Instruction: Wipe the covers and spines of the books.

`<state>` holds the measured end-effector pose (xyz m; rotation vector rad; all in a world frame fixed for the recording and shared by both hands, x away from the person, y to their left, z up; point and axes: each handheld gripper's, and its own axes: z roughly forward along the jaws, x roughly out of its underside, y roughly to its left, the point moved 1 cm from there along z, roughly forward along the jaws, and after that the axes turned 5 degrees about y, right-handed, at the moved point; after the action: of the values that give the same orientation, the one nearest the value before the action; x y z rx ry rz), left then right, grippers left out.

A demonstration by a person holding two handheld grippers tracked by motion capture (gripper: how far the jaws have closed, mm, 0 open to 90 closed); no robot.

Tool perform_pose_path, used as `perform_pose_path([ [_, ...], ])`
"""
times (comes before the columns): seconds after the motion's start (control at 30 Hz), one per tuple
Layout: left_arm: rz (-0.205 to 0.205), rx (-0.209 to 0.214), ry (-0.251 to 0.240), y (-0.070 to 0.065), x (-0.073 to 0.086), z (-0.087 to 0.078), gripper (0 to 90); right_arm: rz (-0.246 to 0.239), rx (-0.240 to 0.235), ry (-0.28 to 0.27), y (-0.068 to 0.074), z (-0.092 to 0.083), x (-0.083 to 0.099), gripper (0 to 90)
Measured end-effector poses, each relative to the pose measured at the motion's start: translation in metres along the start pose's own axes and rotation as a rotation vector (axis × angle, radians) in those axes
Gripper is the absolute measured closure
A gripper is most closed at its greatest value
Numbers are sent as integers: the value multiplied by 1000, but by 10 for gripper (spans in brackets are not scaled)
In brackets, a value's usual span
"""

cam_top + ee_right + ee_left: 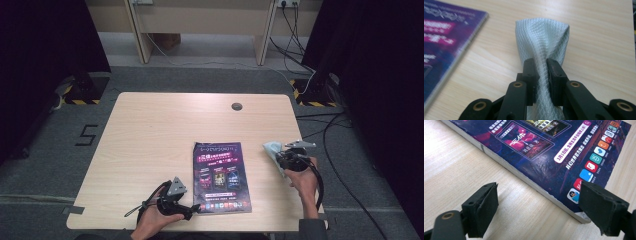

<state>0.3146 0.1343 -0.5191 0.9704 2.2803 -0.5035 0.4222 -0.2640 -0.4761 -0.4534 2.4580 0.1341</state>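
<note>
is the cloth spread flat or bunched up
Bunched up: the pale green cloth is gathered and pinched between the shut jaws of the right gripper, above the table.

Table: pale wood-grain, smooth, matt. Magazine: glossy paper cover, slightly rippled. Cloth beside magazine: pale, waffle-woven, matt. Right tool pads: matt black rubbery.

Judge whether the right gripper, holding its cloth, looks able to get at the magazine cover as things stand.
Probably yes. The right gripper is shut on the pale cloth just right of the magazine, with bare table between them. The left gripper stands open at the magazine's near corner, leaving most of the cover free.
</note>
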Motion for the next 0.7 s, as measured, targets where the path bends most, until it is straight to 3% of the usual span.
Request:
perform_pose_path([
  [0.23, -4, 3, 1, 1, 0, 0, 150, 6, 34, 94, -8, 16, 12, 734],
  [0.37, 0, 0, 0, 1, 0, 0, 153, 36, 27, 97, -10, 15, 12, 655],
  [0.5, -2, -2, -3, 0, 0, 0, 153, 61, 49, 77, -11, 10, 10, 571],
  [0.6, -5, 4, 3, 1, 0, 1, 150, 88, 75, 3, -9, 0, 2, 538],
  [0.7, -1, 0, 1, 0, 0, 0, 152, 90, 35, -48, -2, -8, -5, 507],
])
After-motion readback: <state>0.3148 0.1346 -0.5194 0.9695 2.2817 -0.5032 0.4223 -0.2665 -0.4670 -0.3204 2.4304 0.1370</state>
